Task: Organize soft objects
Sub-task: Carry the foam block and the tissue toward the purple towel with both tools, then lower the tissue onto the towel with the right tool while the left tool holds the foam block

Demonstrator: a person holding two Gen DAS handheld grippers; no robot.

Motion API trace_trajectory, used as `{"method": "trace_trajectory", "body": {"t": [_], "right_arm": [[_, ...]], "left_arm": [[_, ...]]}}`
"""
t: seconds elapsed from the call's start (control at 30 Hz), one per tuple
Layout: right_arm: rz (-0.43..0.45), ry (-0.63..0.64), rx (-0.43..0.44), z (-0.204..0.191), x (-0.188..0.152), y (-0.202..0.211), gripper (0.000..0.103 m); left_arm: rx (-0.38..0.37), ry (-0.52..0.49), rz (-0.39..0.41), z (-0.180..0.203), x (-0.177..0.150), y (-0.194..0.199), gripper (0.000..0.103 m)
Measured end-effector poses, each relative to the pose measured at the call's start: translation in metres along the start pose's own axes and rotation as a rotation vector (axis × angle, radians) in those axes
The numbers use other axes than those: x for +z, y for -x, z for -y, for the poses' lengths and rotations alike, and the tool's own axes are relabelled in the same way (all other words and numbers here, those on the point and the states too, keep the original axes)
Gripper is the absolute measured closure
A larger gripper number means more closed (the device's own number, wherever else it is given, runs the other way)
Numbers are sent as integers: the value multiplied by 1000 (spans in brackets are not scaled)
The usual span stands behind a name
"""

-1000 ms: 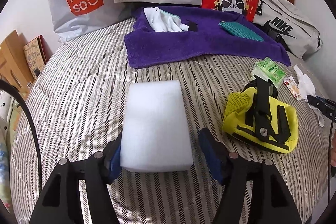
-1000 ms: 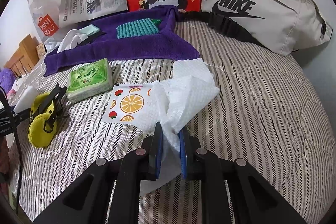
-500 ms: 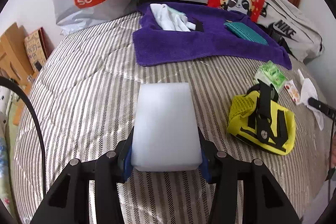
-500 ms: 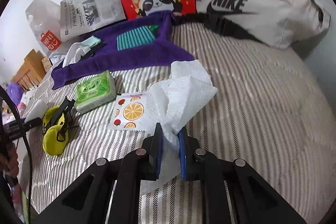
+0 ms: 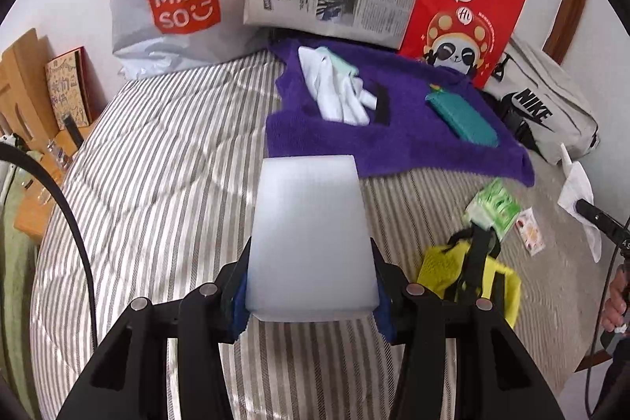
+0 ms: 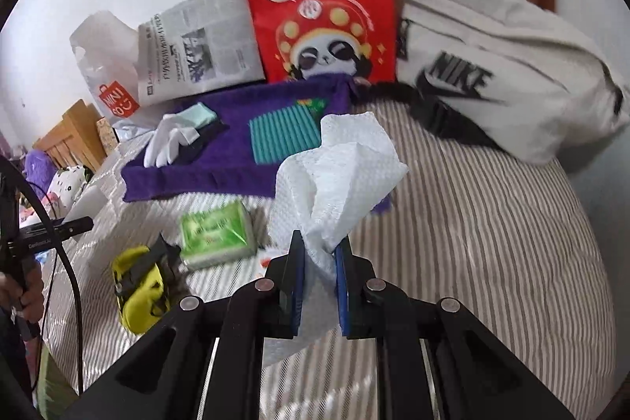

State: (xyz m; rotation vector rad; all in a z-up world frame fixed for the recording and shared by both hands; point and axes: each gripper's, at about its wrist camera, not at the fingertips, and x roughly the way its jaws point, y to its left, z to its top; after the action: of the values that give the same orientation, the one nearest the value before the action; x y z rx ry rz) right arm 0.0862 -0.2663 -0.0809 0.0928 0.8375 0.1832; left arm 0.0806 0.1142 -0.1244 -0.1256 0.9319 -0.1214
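The left gripper [image 5: 311,296] clamps a white foam block [image 5: 311,239] between its blue pads, held above the striped bedspread [image 5: 157,184]. The right gripper [image 6: 319,278] pinches a crumpled white paper towel [image 6: 338,176]. Beyond lie a yellow pouch [image 5: 468,274] and a green tissue pack [image 6: 214,235]. Farther, a purple towel [image 5: 393,140] carries white gloves [image 5: 338,93] and a teal cloth [image 6: 283,134].
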Motion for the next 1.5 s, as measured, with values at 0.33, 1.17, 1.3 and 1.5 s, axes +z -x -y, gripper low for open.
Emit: {"method": "trace_trajectory", "body": {"t": [0.33, 1.17, 1.3, 1.5], "right_arm": [[9, 81, 34, -36, 40, -24, 89], [-62, 176, 83, -104, 123, -139, 88], [-118, 191, 105, -116, 125, -167, 88], [-188, 211, 52, -130, 128, -206, 88]], "left_arm": [[-25, -44, 30, 19, 39, -4, 56], [-71, -35, 26, 22, 92, -44, 56], [-78, -15, 17, 8, 87, -44, 56], [-93, 19, 20, -6, 86, -45, 56]]}}
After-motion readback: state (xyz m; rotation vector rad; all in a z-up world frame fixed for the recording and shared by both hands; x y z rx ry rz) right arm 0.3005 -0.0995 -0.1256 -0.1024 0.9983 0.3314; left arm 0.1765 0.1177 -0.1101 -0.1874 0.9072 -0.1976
